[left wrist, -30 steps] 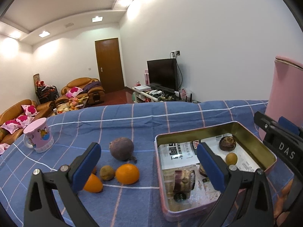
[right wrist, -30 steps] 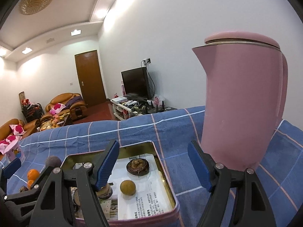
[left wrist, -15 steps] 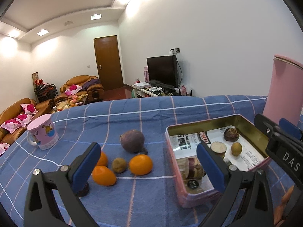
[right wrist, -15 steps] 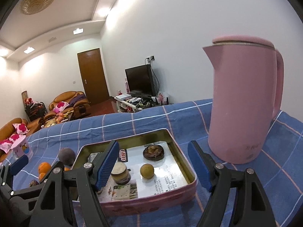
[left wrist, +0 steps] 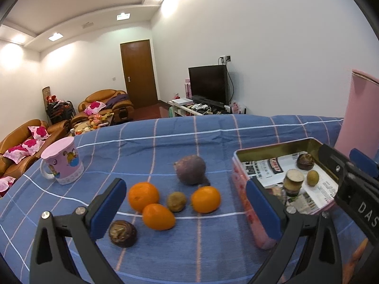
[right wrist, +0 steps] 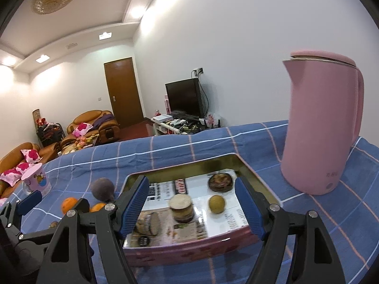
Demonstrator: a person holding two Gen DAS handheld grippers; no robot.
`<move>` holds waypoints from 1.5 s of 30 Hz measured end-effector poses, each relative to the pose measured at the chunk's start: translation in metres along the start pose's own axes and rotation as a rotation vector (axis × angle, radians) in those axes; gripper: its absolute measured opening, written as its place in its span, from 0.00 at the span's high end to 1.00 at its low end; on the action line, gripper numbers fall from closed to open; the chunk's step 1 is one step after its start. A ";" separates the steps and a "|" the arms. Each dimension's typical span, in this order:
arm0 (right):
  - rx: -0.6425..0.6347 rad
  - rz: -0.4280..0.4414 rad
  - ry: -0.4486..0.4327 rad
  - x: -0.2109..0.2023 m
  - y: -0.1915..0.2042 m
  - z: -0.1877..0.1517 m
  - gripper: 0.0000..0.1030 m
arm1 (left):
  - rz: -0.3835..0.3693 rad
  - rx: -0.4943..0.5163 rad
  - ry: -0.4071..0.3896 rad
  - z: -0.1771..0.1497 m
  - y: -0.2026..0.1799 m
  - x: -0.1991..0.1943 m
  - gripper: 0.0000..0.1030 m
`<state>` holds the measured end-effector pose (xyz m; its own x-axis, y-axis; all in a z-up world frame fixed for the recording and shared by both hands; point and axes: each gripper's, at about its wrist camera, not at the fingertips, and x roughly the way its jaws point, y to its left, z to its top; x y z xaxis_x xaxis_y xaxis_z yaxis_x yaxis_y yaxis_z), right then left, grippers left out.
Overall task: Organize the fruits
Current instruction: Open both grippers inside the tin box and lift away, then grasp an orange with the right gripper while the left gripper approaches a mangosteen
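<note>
Since a second earlier, the tin point(left wrist: 244, 163) had slid from centre to the right of the left-wrist frame, its long axis running toward the upper right. More loose fruit showed at lower centre: three oranges point(left wrist: 143, 196). Left gripper point(left wrist: 184, 209) and right gripper point(right wrist: 190, 207) both gaped wide, empty.

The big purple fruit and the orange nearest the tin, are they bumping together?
Apart. The left wrist view shows blue cloth between the purple fruit and the orange.

Both grippers point(left wrist: 186, 206) point(right wrist: 191, 207) farther back — more fruit point(left wrist: 205, 200) in view.
</note>
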<state>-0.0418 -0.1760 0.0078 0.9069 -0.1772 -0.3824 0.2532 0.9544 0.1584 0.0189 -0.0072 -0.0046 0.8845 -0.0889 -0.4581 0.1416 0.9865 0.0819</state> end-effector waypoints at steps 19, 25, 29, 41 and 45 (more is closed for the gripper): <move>-0.097 0.142 0.090 0.014 0.075 -0.014 0.26 | 0.082 -0.071 0.156 -0.007 0.110 0.039 0.00; -0.138 0.209 0.166 0.026 0.101 -0.021 0.27 | 0.144 -0.102 0.171 -0.005 0.152 0.044 0.00; -0.174 0.296 0.236 0.032 0.124 -0.029 0.39 | 0.163 -0.120 0.181 -0.004 0.171 0.047 0.00; -0.134 0.404 0.497 0.081 0.175 -0.053 0.50 | 0.134 -0.125 0.202 -0.004 0.176 0.048 0.00; -0.092 0.395 0.534 0.092 0.176 -0.056 0.51 | 0.131 -0.128 0.202 -0.005 0.177 0.047 0.00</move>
<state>0.0672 -0.0105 -0.0500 0.6283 0.3108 -0.7132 -0.1151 0.9438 0.3100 0.0830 0.1639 -0.0158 0.7832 0.0567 -0.6192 -0.0368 0.9983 0.0448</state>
